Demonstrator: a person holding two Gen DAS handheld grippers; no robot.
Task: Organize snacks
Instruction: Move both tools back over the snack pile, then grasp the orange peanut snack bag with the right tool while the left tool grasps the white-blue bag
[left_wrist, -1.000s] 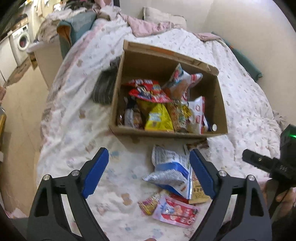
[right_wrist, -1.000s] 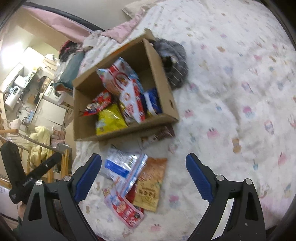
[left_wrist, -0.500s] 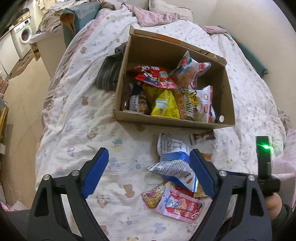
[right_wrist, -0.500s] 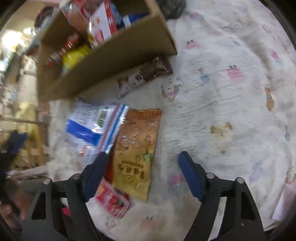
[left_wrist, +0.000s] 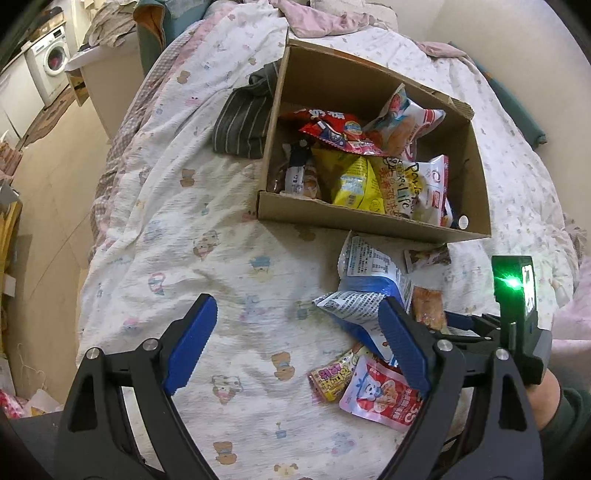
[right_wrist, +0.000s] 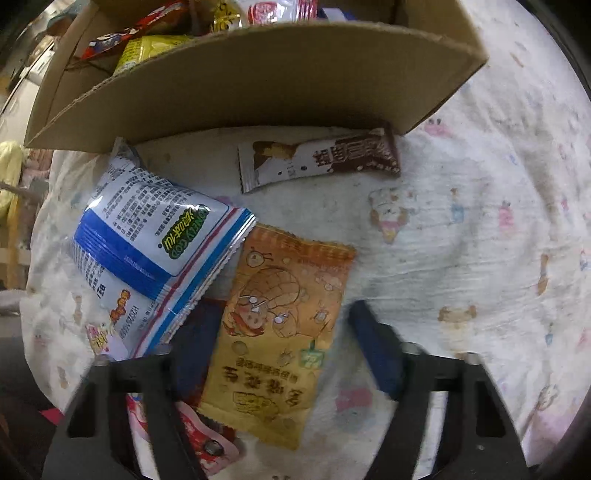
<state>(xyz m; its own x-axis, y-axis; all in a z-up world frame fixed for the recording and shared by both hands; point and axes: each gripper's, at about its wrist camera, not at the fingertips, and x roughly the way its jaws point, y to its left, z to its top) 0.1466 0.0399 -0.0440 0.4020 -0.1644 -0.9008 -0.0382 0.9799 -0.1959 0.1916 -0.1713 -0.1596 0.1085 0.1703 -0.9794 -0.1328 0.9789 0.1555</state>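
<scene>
My right gripper points down at the bed, its fingers closing around the orange snack packet but with a gap to it on the right side, so no grip yet. That packet lies flat just beside the blue-and-white bag, near the cardboard box of snacks. My left gripper hangs above the bedspread with fingers wide apart and empty. A brown bar wrapper lies against the box wall.
</scene>
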